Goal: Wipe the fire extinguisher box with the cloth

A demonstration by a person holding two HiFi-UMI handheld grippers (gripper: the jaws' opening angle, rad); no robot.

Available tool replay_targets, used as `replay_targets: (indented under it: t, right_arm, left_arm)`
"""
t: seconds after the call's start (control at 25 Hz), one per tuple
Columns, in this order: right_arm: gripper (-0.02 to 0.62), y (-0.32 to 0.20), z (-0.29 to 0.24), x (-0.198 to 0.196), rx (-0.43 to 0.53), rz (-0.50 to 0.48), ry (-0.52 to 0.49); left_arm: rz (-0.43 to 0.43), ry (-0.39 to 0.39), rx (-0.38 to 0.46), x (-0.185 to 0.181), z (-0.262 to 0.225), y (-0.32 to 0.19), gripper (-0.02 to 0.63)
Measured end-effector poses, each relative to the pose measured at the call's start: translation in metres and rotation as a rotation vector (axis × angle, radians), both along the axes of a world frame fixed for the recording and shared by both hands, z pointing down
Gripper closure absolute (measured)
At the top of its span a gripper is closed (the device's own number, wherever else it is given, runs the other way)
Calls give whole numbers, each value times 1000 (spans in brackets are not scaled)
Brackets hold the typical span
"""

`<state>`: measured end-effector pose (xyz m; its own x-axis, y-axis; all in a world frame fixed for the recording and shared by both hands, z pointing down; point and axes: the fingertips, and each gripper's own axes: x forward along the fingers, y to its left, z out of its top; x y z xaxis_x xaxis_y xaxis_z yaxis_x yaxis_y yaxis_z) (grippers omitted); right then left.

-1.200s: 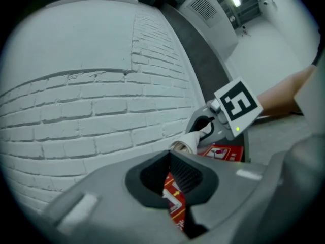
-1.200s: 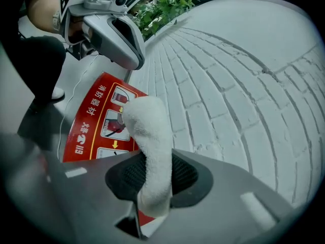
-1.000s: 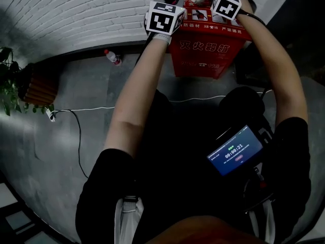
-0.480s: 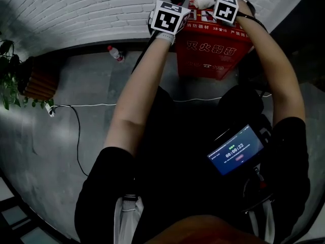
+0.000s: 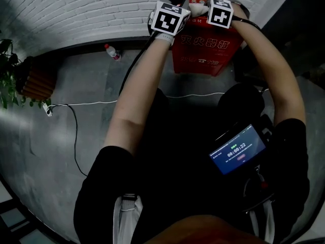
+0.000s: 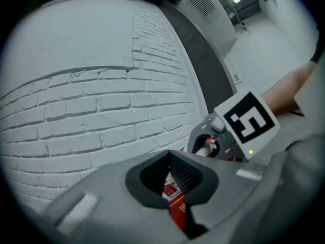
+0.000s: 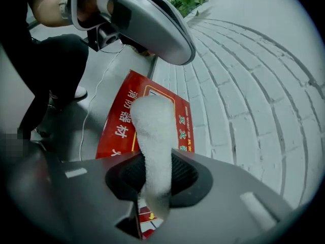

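Observation:
The red fire extinguisher box stands on the floor against a white brick wall. Both grippers are over its top. My right gripper is shut on a white cloth, which sticks out of the jaws above the box lid. My left gripper hangs just left of it, at the box's top left. Its jaws are shut with nothing held, and a sliver of red box shows through the gap. The right gripper appears close by in the left gripper view.
A plastic bottle lies by the wall left of the box. A potted plant and wooden planter stand at far left, with a white cable across the floor. A dark object sits right of the box.
The right gripper has moved left with the cloth across the box's top, closing on the left gripper. The left gripper has stayed near the top left corner.

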<state>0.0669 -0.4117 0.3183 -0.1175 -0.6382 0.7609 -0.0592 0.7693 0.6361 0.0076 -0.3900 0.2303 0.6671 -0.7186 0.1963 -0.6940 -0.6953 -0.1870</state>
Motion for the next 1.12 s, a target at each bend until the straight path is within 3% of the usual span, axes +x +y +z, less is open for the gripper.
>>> replay_targets:
  t: [0.84, 1.12]
  right_arm:
    - [500, 55, 17, -16, -96, -65, 6]
    - [499, 14, -48, -17, 110, -28, -58]
  left_arm:
    - [-34, 11, 4, -13, 14, -1, 604]
    - [-64, 10, 25, -25, -6, -15, 604]
